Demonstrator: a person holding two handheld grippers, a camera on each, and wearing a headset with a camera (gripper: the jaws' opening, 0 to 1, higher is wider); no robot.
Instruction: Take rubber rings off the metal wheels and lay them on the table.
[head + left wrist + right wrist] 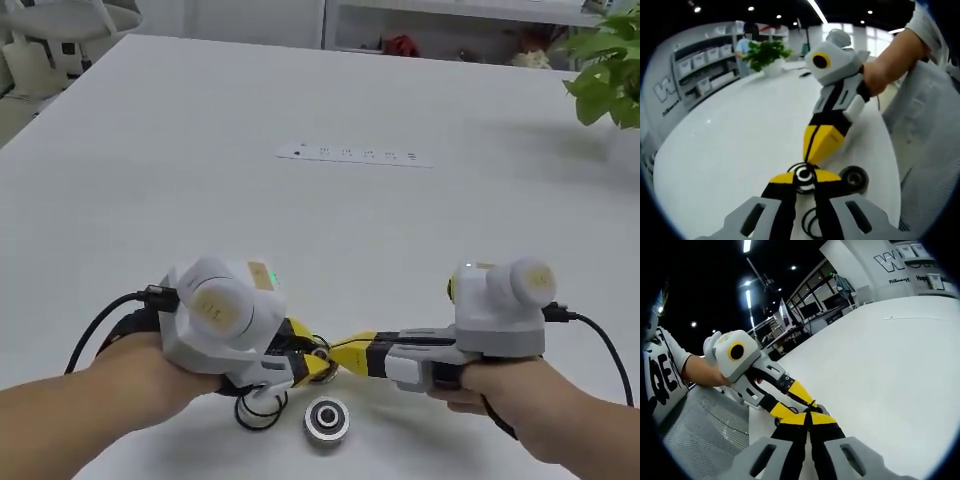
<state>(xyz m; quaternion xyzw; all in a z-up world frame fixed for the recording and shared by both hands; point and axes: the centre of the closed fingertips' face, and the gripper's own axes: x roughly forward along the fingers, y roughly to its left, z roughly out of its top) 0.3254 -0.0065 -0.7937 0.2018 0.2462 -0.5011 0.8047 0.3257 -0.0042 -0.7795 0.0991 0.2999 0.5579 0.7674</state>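
Metal wheel (804,174) pinched in left tongs (805,178), right tongs (808,416) pressed together, head view shows loose rubber rings (260,408).

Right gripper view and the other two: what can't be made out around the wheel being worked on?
- Right gripper view: the held wheel is mostly hidden behind the shut jaws of the right gripper.
- Head view: whether the right gripper pinches a ring is too small to tell.
- Head view: the loose rings cannot be counted; the left gripper covers part.
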